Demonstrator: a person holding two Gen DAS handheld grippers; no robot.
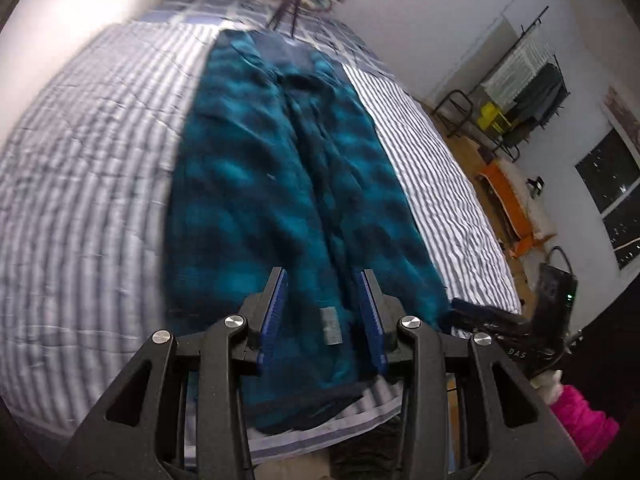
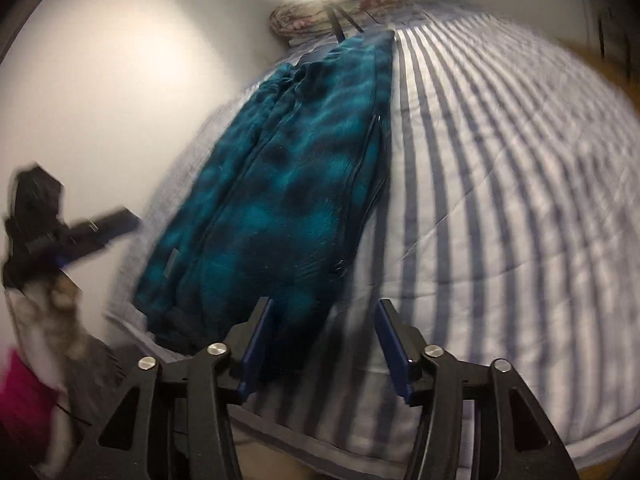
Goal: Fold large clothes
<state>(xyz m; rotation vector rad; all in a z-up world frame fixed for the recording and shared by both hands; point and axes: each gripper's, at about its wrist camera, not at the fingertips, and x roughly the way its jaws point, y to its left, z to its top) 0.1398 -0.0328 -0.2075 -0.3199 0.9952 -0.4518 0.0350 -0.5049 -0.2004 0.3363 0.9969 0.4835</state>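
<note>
A teal and black plaid fleece garment (image 1: 280,184) lies lengthwise on the striped bed (image 1: 92,168), folded into a long narrow strip. My left gripper (image 1: 323,280) is open above its near end, close to a small grey label (image 1: 331,326). The right gripper (image 1: 480,314) shows at the right of the left wrist view, beside the garment's near corner. In the right wrist view the garment (image 2: 288,184) runs away from me and my right gripper (image 2: 324,308) is open over its near right edge and the striped bedding (image 2: 500,200). The left gripper (image 2: 100,228) appears blurred at left.
A ring light on a small tripod (image 1: 288,8) stands at the bed's far end, near crumpled bedding. Right of the bed is a wooden floor with an orange chair (image 1: 508,200), a clothes rack (image 1: 532,80) and a window (image 1: 616,200). A pink sleeve (image 1: 580,420) is at lower right.
</note>
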